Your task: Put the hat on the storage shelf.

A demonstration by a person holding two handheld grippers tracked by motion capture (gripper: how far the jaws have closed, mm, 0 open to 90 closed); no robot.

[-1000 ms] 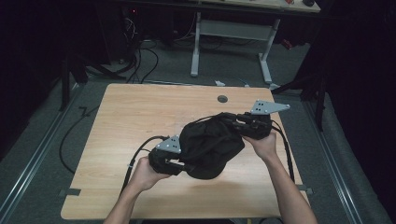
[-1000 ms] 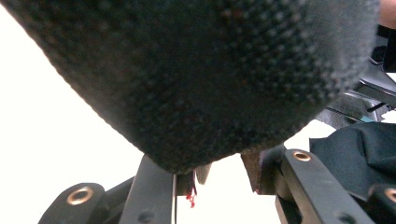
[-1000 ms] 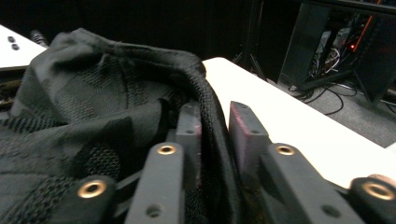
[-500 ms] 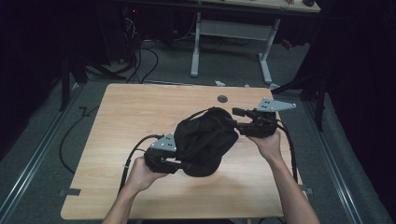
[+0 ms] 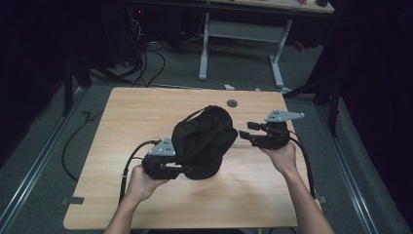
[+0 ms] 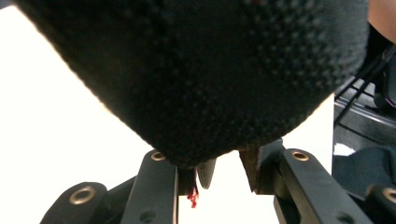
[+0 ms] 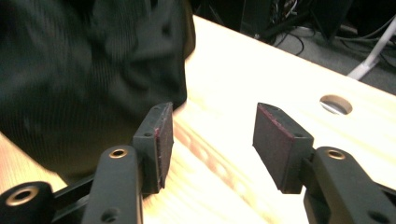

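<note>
- I see a black, bulky fabric bag with a knitted-looking texture (image 5: 203,141) sitting near the middle of the pale wooden surface (image 5: 122,122), slumped and leaning toward my left side.
- My left gripper (image 5: 163,163) is pressed against the bag's lower left edge in the high view; in the left gripper view the bag (image 6: 196,74) hangs over the jaws and hides their tips, with a gap still showing between the pads (image 6: 206,171) lower down, so I cannot tell whether they pinch any cloth.
- A small red thread (image 6: 192,199) dangles by the left-hand jaw in that view.
- My right gripper (image 5: 247,132) hovers just off the bag's right side, not touching it; in the right gripper view its jaws stand wide apart with nothing between them, and the bag (image 7: 88,70) lies beyond the left-hand pad (image 7: 164,140).
- A round cable hole (image 5: 232,103) sits in the surface behind the bag, also seen in the right gripper view (image 7: 337,104).
- Black cables (image 5: 136,151) trail from each gripper toward the near edge.
- Beyond the surface, a white-legged desk frame (image 5: 241,36) stands on grey floor, with loose cables (image 5: 146,53) to its left.
- A dark stand (image 5: 331,92) crowds the right edge.
</note>
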